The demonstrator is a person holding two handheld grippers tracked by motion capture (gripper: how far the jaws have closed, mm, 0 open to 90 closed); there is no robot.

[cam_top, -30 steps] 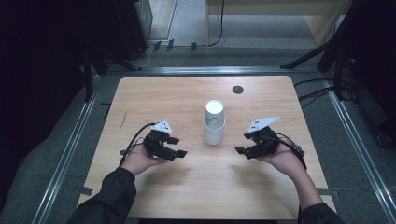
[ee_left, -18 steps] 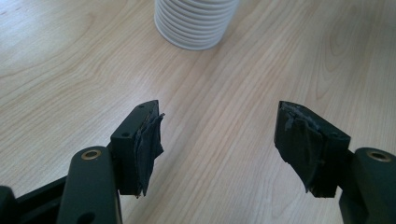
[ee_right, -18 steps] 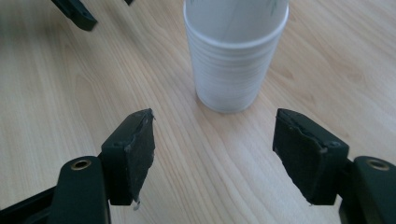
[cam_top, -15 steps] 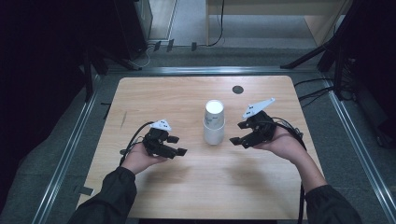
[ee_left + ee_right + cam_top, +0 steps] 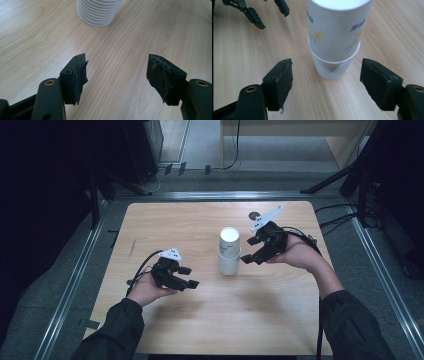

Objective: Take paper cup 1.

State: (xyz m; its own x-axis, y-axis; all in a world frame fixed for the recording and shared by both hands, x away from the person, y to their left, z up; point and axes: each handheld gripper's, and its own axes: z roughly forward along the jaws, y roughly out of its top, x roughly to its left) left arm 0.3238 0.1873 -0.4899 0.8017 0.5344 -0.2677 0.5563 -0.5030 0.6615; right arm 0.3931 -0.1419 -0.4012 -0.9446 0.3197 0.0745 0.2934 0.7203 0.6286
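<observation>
A stack of upside-down white paper cups (image 5: 229,251) with a flower print stands in the middle of the wooden table (image 5: 200,225). My right gripper (image 5: 249,251) hovers just right of the stack, lifted off the table and aimed at it. Its jaws have just been opening and nothing is between them. In the right gripper view the stack (image 5: 337,37) stands just beyond that gripper (image 5: 327,67). My left gripper (image 5: 189,277) rests low at the left, open and empty. Its jaws (image 5: 116,60) point at the stack's ribbed rims (image 5: 98,12).
A small dark round spot (image 5: 255,214) marks the table behind the right gripper. Metal rails (image 5: 75,280) run along both sides of the table. The left gripper (image 5: 262,12) appears at the top left of the right gripper view.
The right hand has risen and moved away from the table's front edge, up beside the cup stack, and its jaws have spread wider. The left hand has stayed put.
</observation>
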